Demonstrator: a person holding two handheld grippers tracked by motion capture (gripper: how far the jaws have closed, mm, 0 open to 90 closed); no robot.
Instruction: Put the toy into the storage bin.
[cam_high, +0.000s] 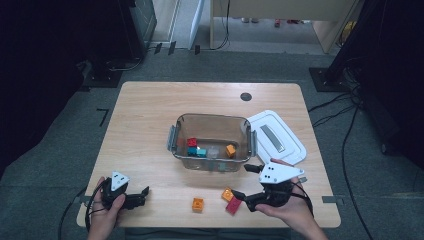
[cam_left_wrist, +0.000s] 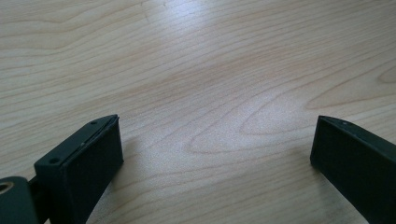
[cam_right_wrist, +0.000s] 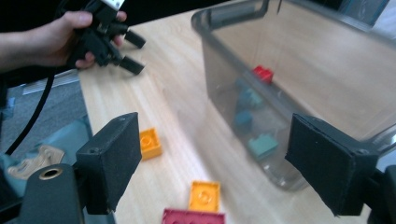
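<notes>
Right hand-held gripper (cam_right_wrist: 212, 163): jaws apart, empty, above yellow brick (cam_right_wrist: 204, 196) and red brick (cam_right_wrist: 192, 217) on counter (cam_high: 150, 140). Left hand-held gripper (cam_left_wrist: 217, 154): jaws apart, empty.

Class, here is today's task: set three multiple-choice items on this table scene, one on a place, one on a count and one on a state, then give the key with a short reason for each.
1. Where does the white lid lie?
A. On top of the container
B. On the table, right of the container
C. On the floor

2. How many bricks lie on the table outside the clear container?
A. One
B. Three
C. Six

3. How do the jaws of the right gripper stand?
A. Open, nothing between them
B. Shut on a red brick
C. Shut on the lid

Key:
1 B, the lid rests flat beside the container's right wall.
2 B, two orange bricks and one red brick lie near the front edge.
3 A, the right gripper view shows its jaws wide apart and bare.
</notes>
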